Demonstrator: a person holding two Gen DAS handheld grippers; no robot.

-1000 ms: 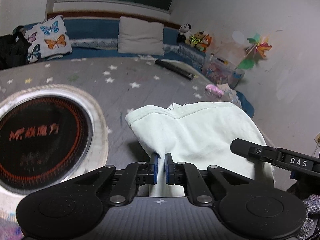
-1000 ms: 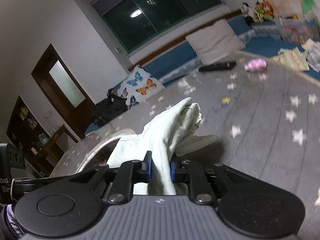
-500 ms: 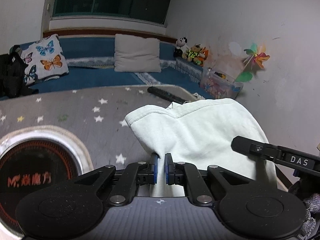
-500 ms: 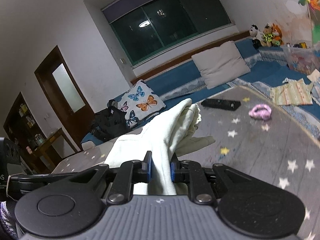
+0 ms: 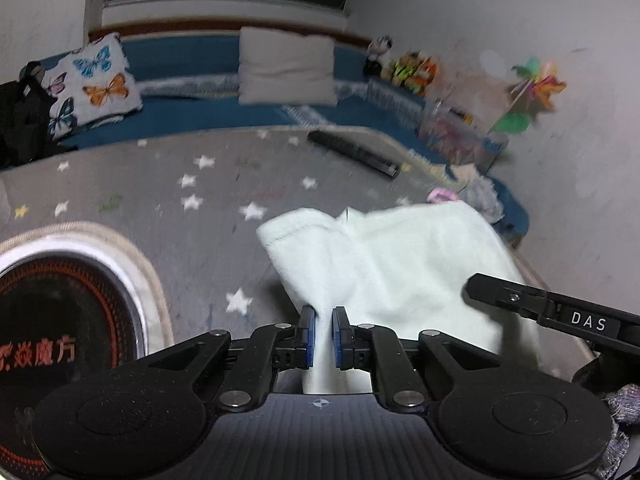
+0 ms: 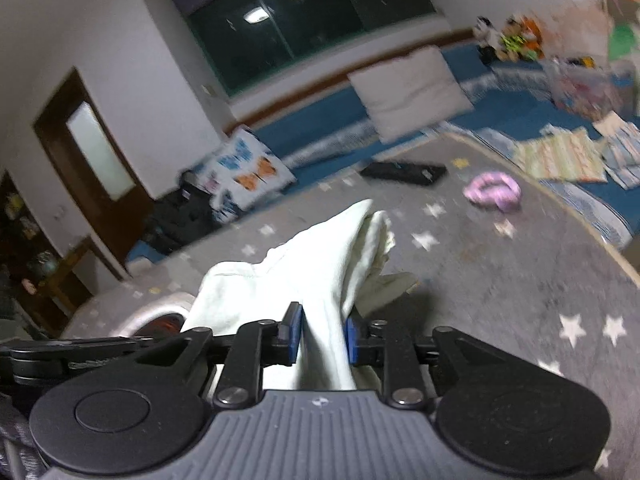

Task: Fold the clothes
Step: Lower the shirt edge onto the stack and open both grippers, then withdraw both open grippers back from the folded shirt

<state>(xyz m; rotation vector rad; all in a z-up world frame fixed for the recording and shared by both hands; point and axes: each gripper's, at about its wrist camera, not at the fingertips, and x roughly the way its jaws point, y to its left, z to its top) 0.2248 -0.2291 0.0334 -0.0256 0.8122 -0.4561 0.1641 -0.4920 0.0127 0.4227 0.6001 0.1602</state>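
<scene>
A pale mint-white garment [image 5: 400, 264] hangs bunched between my two grippers above a grey star-patterned rug [image 5: 200, 184]. My left gripper [image 5: 323, 316] has a narrow fold of it between its blue pads, and the jaws are opening while the cloth still touches both pads. In the right wrist view the same garment [image 6: 320, 256] rises in a thick ridge from my right gripper [image 6: 322, 316]. Its jaws are opening too, and the cloth fills the gap. A black finger of the right gripper [image 5: 500, 294] reaches in at the garment's right edge.
A round black-and-red disc with a white rim [image 5: 60, 320] lies on the rug at the left. Further off lie a long black bar [image 5: 352, 152] and a pink item [image 6: 494, 192]. Pillows [image 5: 286, 66] line a blue bench; toys and folded fabrics [image 6: 560, 156] sit right.
Both grippers have swept across the room with the garment, and the views are blurred. The right jaws stand visibly wider than before, the left slightly wider. The cloth stays between both pairs.
</scene>
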